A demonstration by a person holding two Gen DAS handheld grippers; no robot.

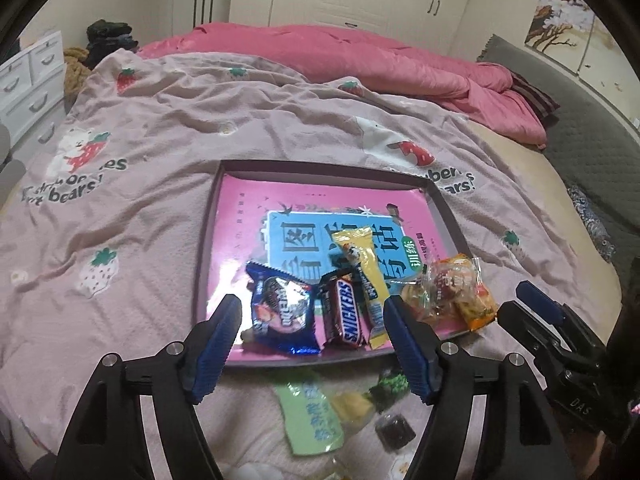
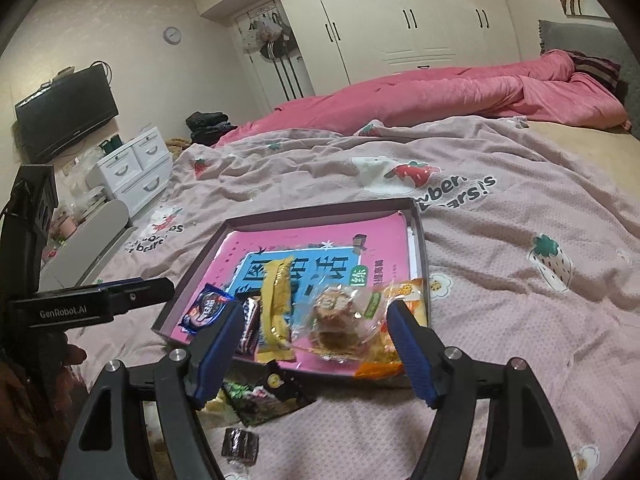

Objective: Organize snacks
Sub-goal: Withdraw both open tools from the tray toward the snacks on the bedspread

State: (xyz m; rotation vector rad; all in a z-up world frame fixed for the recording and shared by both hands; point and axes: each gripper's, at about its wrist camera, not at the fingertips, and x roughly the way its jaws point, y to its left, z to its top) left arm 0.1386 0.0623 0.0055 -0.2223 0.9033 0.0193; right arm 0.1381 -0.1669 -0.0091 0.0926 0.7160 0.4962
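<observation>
Hovering spread and empty — left gripper [image 1: 312, 344] and right gripper [image 2: 316, 344] — above the snack-filled tray [image 1: 280, 166].

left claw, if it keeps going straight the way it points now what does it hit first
Most likely the Snickers bar lying in the tray, beside the blue cookie pack. The left claw is open and empty, and both snacks sit between its fingers in view. Depth is unclear.

Pink blanket [image 1: 160, 120] — strawberry print.
</observation>
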